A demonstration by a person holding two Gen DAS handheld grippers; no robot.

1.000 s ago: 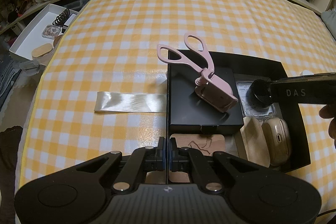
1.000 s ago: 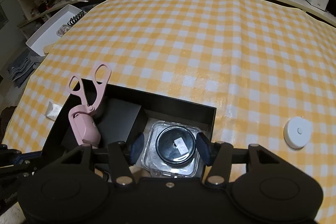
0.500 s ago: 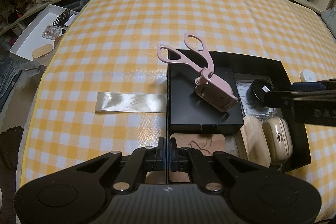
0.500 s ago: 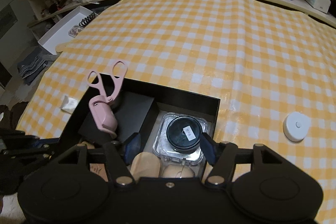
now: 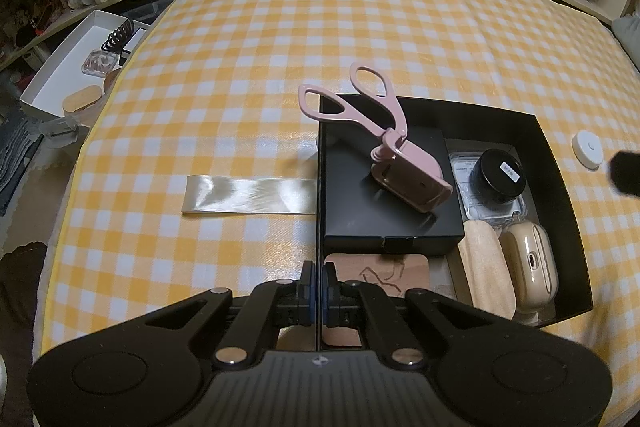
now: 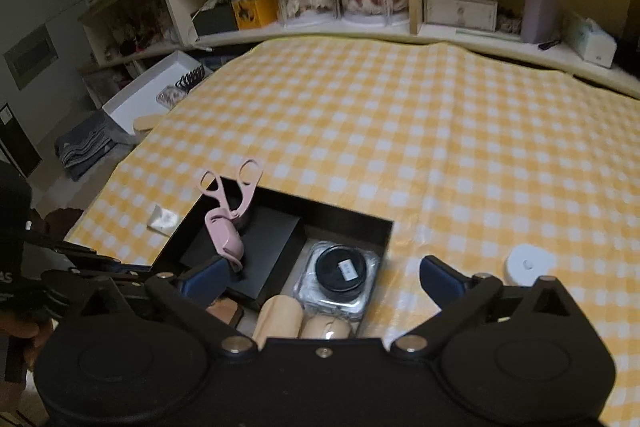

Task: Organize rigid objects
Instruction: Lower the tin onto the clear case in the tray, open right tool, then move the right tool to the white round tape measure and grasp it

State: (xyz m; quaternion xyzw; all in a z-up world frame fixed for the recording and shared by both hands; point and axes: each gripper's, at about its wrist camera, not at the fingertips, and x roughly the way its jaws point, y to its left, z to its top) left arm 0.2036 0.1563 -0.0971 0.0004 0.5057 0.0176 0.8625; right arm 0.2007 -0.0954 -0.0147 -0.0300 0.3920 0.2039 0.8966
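right gripper (image 6: 320, 273): jaws opening wide, nothing between them
left gripper (image 5: 319, 285): jaws pinched on black tray (image 5: 554, 163) wall
done: black jar (image 5: 500, 179), pink curler (image 5: 394, 157), wooden pieces, beige case lie in tray
left: white puck (image 6: 528, 265) just beside tray on glossy checked tabletop (image 6: 400, 131)

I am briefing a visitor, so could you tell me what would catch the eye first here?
The pink curler leaning on a black case inside the black box, handles poking over its far rim. Then the yellow checked cloth, with a white puck lying right of the box.
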